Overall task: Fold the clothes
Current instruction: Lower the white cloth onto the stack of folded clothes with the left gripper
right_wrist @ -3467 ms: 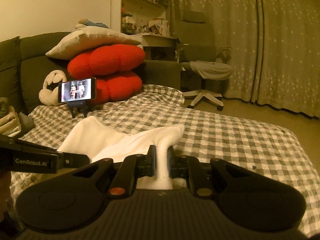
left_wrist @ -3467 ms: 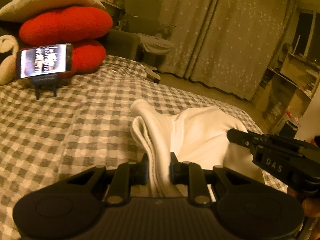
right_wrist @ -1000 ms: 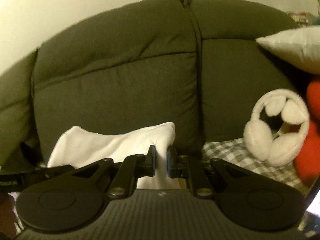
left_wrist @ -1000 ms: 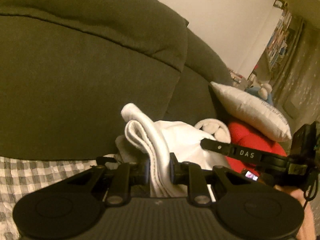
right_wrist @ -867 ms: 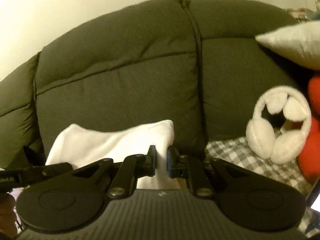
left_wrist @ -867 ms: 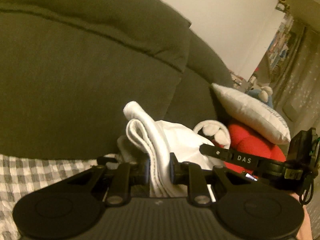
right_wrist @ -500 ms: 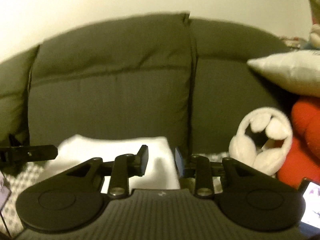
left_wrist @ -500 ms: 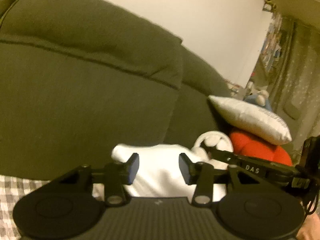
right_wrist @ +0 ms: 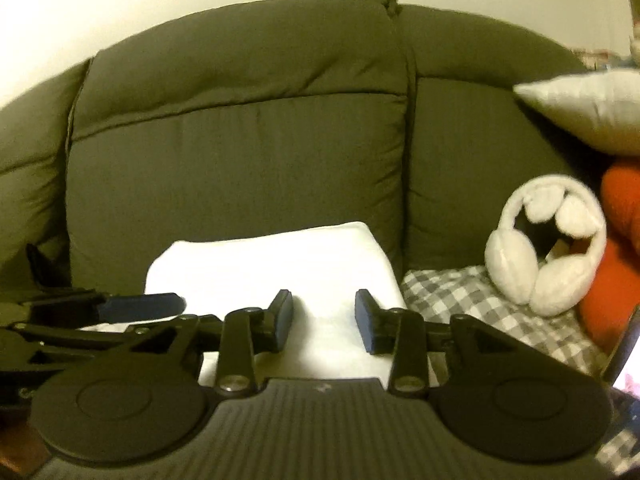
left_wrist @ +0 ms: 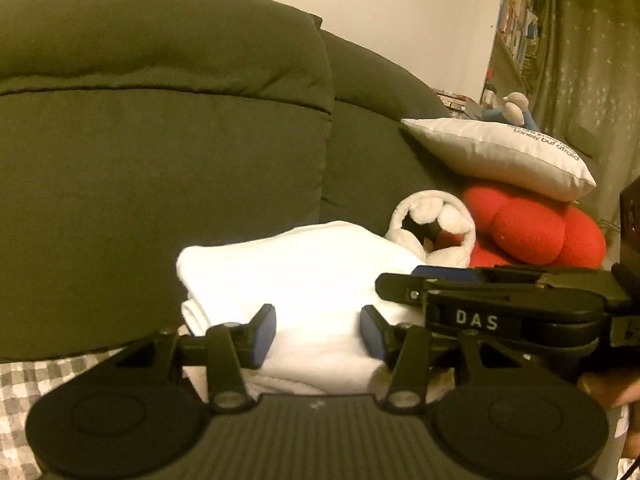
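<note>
your left gripper [left_wrist: 318, 330] has just been opening its fingers [left_wrist: 264, 332]; they stand apart with the folded white garment [left_wrist: 304, 276] between and beyond them, the blue pads not pressing on it; your right gripper [right_wrist: 324, 320] has likewise just been opening, its fingers [right_wrist: 282, 320] parted around a bare stretch of the same cloth, gripping nothing; the garment lies folded flat against the foot of the dark green sofa back [right_wrist: 240, 152], over the grey checked cover [right_wrist: 460, 296]; white fluffy earmuffs [right_wrist: 548, 248] sit near it to the right, beside a red cushion [left_wrist: 536, 232] with a white pillow [left_wrist: 500, 152] stacked on top; in the left wrist view the right gripper [left_wrist: 400, 280] reaches in from the right over the cloth's far corner.
</note>
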Demonstrator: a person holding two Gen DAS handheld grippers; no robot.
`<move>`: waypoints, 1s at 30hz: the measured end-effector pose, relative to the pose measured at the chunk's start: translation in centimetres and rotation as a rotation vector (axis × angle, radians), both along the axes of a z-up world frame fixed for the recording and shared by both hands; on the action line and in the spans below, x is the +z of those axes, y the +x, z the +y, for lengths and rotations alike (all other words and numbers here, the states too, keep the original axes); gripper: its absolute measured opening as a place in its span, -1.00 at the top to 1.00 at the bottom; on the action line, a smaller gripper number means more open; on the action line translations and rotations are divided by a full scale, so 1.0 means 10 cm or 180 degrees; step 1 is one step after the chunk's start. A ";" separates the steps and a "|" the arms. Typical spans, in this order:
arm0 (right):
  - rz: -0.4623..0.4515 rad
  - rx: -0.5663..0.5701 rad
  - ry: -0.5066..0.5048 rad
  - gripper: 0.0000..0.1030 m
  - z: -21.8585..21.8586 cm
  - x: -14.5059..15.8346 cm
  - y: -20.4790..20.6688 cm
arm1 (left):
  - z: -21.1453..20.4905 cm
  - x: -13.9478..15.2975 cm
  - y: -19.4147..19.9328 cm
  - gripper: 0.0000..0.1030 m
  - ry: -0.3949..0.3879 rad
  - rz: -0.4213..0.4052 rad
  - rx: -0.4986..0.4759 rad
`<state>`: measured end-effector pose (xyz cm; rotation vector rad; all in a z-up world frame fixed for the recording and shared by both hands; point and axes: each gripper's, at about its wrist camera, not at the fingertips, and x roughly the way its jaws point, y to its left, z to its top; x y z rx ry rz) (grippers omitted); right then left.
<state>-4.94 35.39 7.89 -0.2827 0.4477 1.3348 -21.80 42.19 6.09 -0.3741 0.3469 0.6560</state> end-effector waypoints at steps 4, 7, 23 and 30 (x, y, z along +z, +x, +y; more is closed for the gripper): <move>-0.0063 -0.0071 -0.0014 0.15 -0.03 0.05 -0.07 | -0.07 0.08 -0.09 0.03 0.0069 -0.0014 0.0002; -0.0100 -0.0080 -0.0002 0.11 -0.13 0.08 -0.13 | -0.15 0.05 -0.13 0.02 0.0150 0.0038 -0.0001; 0.0199 -0.0079 0.0208 -0.06 -0.48 -0.01 -0.08 | -0.48 0.08 -0.03 -0.01 0.0334 0.0330 0.0364; 0.0377 -0.0090 0.0376 -0.09 -0.66 -0.11 -0.08 | -0.60 0.05 -0.06 -0.03 0.0332 0.0391 0.0487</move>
